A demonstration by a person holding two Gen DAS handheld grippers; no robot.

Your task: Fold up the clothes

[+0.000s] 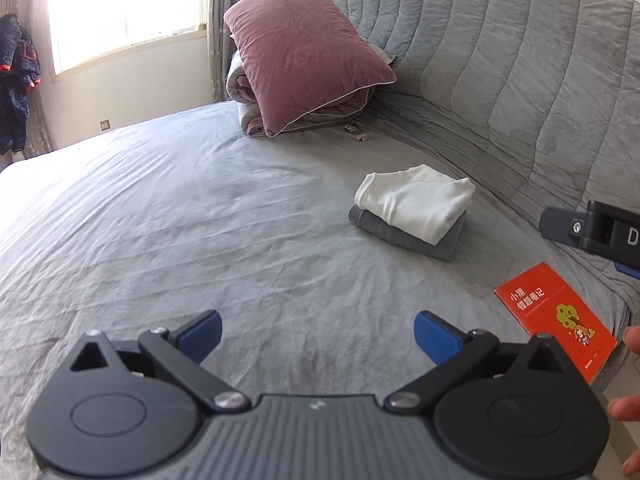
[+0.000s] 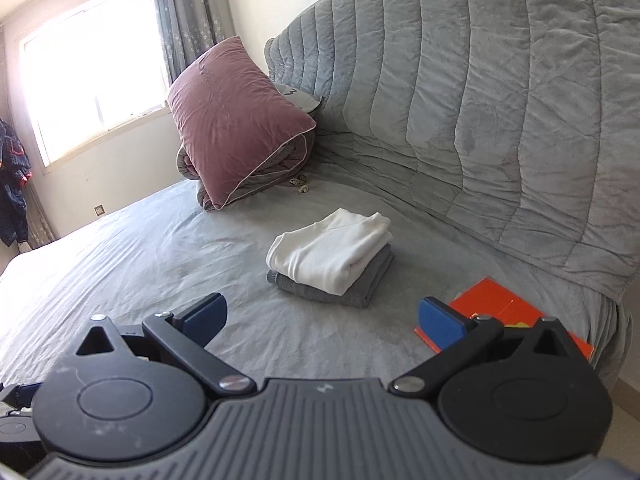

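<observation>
Here, two folded garments are seen stacked on the grey bed sheet (image 1: 200, 216), near the quilted grey headboard (image 1: 500, 80). A white folded garment (image 1: 416, 202) is laid on top of a grey folded garment (image 1: 404, 238), whose edges show beneath it along the near side. In the right wrist view the same stack is found just ahead of the fingers, the white piece (image 2: 332, 254) resting on the grey one (image 2: 352, 290).

The left gripper (image 1: 318, 336) is held above bare sheet with its blue-padded jaws spread wide, and nothing is caught between them. The right gripper (image 2: 324, 320) is likewise held with its jaws wide apart and empty, above the sheet and short of the stack. Part of the right gripper's black body is also glimpsed at the right edge of the left wrist view.

An orange booklet (image 1: 556, 320) (printed with characters and a small cartoon figure) is laid flat near the bed's corner, well apart from the clothes; in the right wrist view it is partly hidden behind the right-hand finger. Fingertips of a person's hand (image 1: 628, 404) are visible at the right edge of the left wrist view.

Further back, a mauve pillow (image 1: 304, 52) is propped on a folded duvet (image 1: 248, 88) against the headboard. A bright window (image 1: 124, 4) with patterned curtains is seen beyond, and dark clothing (image 1: 18, 80) is hung at the far left.
</observation>
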